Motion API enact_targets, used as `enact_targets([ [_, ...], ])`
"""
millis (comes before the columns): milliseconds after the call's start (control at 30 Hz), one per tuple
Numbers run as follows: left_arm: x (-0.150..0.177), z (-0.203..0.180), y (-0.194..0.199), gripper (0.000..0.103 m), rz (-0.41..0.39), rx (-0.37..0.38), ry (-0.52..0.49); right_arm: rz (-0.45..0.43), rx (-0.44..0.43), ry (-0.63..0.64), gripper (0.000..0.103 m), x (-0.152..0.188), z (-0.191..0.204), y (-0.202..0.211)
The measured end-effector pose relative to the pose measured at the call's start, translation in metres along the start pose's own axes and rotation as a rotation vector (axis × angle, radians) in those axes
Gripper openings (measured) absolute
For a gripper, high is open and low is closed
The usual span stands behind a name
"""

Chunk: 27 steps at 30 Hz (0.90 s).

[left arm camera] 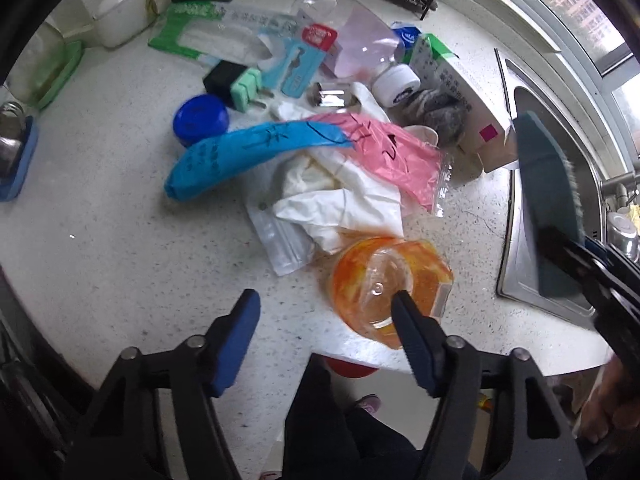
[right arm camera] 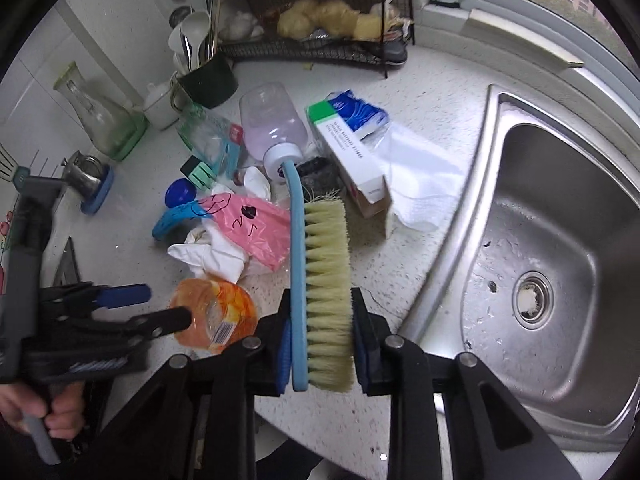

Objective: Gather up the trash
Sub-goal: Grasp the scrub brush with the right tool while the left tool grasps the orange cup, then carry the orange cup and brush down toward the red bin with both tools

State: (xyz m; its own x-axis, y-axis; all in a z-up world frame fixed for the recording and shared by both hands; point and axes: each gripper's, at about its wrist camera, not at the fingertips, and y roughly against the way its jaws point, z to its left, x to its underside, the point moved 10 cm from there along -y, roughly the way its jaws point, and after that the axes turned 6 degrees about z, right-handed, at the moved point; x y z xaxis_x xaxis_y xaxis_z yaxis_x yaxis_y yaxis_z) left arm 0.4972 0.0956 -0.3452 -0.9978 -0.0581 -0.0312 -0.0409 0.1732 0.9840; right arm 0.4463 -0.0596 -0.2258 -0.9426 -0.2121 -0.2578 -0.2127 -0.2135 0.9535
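Note:
A pile of trash lies on the white speckled counter [left arm camera: 120, 208]: a blue and pink plastic bag [left arm camera: 280, 144], crumpled white tissue [left arm camera: 340, 196], a clear zip bag [left arm camera: 280, 240], a white carton [left arm camera: 460, 92] and an orange plastic cup [left arm camera: 384, 280] at the counter's near edge. My left gripper [left arm camera: 326, 300] is open; its right finger touches the cup's rim. It also shows in the right wrist view [right arm camera: 160, 308] beside the cup [right arm camera: 216, 312]. My right gripper [right arm camera: 320, 344] is shut on a blue-backed scrub brush [right arm camera: 324, 280], held above the counter by the sink.
A steel sink [right arm camera: 540, 240] lies to the right. A wire rack [right arm camera: 320, 20], a utensil holder [right arm camera: 208, 80], a glass carafe [right arm camera: 100, 120] and a white pot [left arm camera: 120, 12] stand at the back. A blue lid [left arm camera: 200, 118] and plug [left arm camera: 236, 84] lie near the pile.

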Motion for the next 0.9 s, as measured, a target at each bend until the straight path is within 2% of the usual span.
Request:
enact_targets([
  [100,-0.001,-0.004,-0.009,0.053,0.022,0.007,-0.002,0.01,-0.041,-0.048,0.023,0.006,-0.004,-0.003],
  [167,-0.002,-0.005,-0.016,0.039,0.037,-0.001,0.0,0.006,-0.067,-0.07,0.023,0.009,0.001,-0.011],
  [233,-0.002,-0.007,-0.022,0.021,0.058,0.007,0.011,-0.007,-0.044,-0.059,0.023,0.014,-0.001,-0.001],
  [300,-0.002,-0.009,-0.027,0.018,0.066,0.016,0.009,-0.014,-0.031,-0.053,0.023,0.016,0.002,0.0],
  [433,0.001,-0.006,-0.032,0.006,0.072,0.018,0.044,-0.004,-0.029,-0.072,0.023,0.018,0.004,-0.015],
  [667,0.013,-0.008,-0.033,0.004,0.015,0.043,0.072,0.012,-0.034,-0.089,0.023,0.027,0.008,-0.021],
  [900,0.037,-0.024,0.007,0.004,-0.097,0.032,0.04,-0.02,-0.025,-0.078,0.023,0.046,0.005,-0.002],
])
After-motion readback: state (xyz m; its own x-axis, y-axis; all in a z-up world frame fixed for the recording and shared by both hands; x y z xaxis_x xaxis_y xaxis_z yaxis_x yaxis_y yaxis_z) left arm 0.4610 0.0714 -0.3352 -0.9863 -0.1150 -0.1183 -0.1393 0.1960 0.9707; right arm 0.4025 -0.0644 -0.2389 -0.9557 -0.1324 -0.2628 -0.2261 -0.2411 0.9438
